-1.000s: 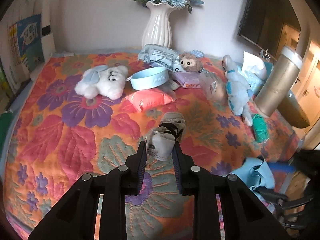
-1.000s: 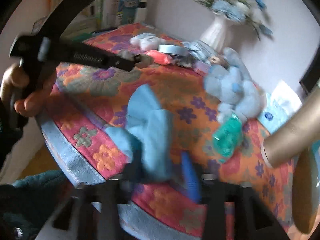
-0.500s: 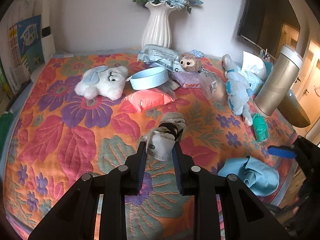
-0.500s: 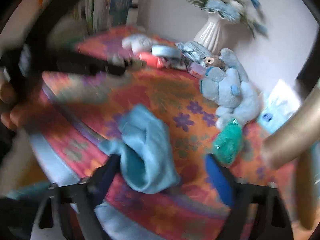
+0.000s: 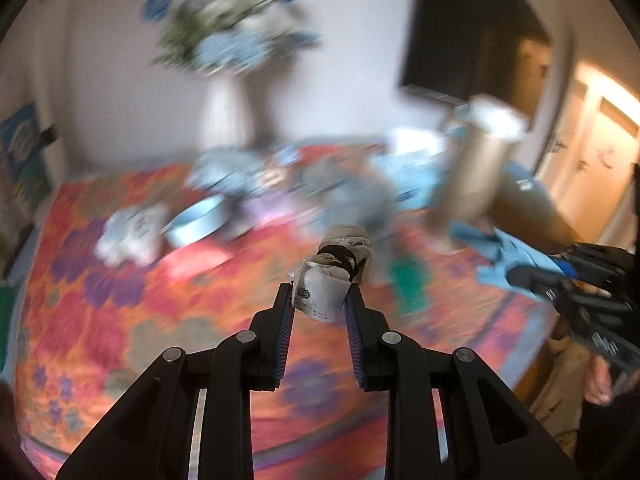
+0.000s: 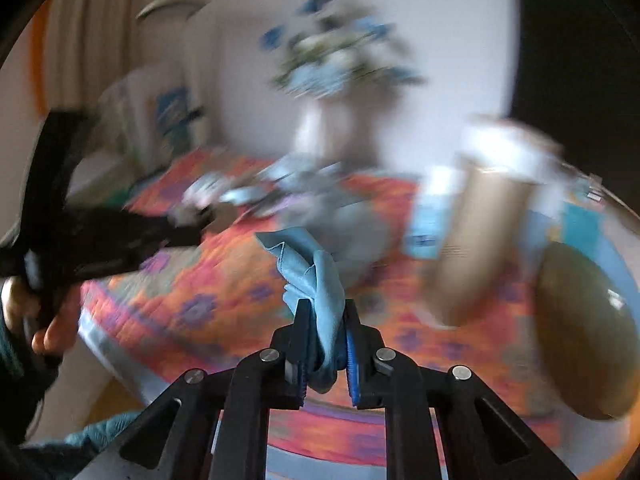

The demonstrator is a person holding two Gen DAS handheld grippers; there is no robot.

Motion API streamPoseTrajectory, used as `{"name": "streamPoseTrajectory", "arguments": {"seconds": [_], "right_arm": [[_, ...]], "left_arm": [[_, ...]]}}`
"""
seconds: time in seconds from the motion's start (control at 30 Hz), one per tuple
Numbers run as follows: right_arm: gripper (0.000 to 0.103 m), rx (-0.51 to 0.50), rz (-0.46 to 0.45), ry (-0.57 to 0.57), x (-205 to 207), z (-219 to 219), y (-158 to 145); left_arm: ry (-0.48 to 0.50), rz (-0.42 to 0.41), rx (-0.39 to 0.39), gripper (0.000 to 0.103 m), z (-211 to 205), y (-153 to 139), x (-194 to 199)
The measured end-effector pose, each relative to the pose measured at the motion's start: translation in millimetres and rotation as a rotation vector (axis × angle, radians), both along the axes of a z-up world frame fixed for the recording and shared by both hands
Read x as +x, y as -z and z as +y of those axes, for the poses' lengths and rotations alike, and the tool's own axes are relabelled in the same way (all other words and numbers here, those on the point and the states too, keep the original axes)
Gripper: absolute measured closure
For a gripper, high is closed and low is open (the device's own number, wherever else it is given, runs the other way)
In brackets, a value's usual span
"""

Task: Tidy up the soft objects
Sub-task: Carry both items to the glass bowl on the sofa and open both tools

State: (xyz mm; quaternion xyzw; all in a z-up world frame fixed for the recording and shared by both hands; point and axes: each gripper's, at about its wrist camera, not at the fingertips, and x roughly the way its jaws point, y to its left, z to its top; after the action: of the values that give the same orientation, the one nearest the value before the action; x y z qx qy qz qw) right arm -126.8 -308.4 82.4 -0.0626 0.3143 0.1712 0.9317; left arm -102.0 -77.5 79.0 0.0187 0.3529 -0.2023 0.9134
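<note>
My left gripper (image 5: 318,296) is shut on a rolled grey-white sock bundle (image 5: 336,268) tied with a black band, held above the floral bedspread (image 5: 120,312). My right gripper (image 6: 326,312) is shut on a light blue cloth (image 6: 316,276), lifted off the bed; the same blue cloth (image 5: 508,260) shows at the right of the left wrist view, in the other gripper. A white plush toy (image 5: 132,228) and a blue-grey plush (image 5: 360,196) lie blurred on the bed further back.
A white vase of blue flowers (image 5: 228,116) stands at the back wall. A tall gold cylinder (image 6: 476,240) and a round dark lid (image 6: 584,332) sit at the right. A pale blue bowl (image 5: 196,224), a pink pack (image 5: 196,264) and a green item (image 5: 408,284) lie on the bed.
The right gripper closed on the blue cloth and lifted it off the bed. Both grippers rose and swung; the left kept its hold on the sock bundle.
</note>
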Motion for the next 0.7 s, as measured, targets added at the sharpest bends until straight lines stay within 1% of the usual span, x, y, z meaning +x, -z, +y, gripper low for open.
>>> {"name": "streamPoseTrajectory", "arguments": {"seconds": [0.07, 0.13, 0.23, 0.3, 0.37, 0.4, 0.5, 0.57, 0.63, 0.7], "right_arm": [[0.089, 0.018, -0.021, 0.067, -5.5, -28.4, -10.6], [0.089, 0.023, -0.038, 0.142, -11.9, -57.5, -18.7], [0.089, 0.024, -0.046, 0.274, -19.7, -104.0, -27.1], [0.089, -0.011, -0.054, 0.401, -20.3, -134.1, -31.9], [0.089, -0.043, -0.062, 0.497, -17.2, -162.2, -33.0], [0.089, -0.031, -0.060, 0.530, -15.6, -176.7, -33.8], [0.089, 0.048, -0.057, 0.592, -11.2, -215.1, -41.8], [0.089, 0.092, -0.053, 0.643, 2.1, -234.5, -43.2], [0.089, 0.147, -0.020, 0.673, 15.8, -254.6, -39.3], [0.089, 0.207, 0.022, 0.677, 32.3, -268.8, -32.9]], "left_arm": [[0.065, -0.035, -0.012, 0.081, -27.1, -15.4, -8.9], [0.132, -0.080, -0.007, 0.081, -59.3, -29.3, -18.0], [0.213, -0.118, 0.000, 0.081, -103.9, -43.4, -24.4], [0.274, -0.141, 0.008, 0.081, -140.9, -50.1, -26.7], [0.318, -0.154, 0.012, 0.081, -170.0, -53.9, -26.4], [0.339, -0.158, 0.014, 0.081, -185.1, -54.7, -24.9], [0.399, -0.161, 0.023, 0.081, -229.8, -54.1, -15.8], [0.421, -0.139, 0.013, 0.081, -255.9, -54.1, -4.7], [0.438, -0.122, 0.001, 0.081, -279.6, -53.8, 5.0], [0.441, -0.119, 0.003, 0.081, -300.3, -51.6, 15.5]]}}
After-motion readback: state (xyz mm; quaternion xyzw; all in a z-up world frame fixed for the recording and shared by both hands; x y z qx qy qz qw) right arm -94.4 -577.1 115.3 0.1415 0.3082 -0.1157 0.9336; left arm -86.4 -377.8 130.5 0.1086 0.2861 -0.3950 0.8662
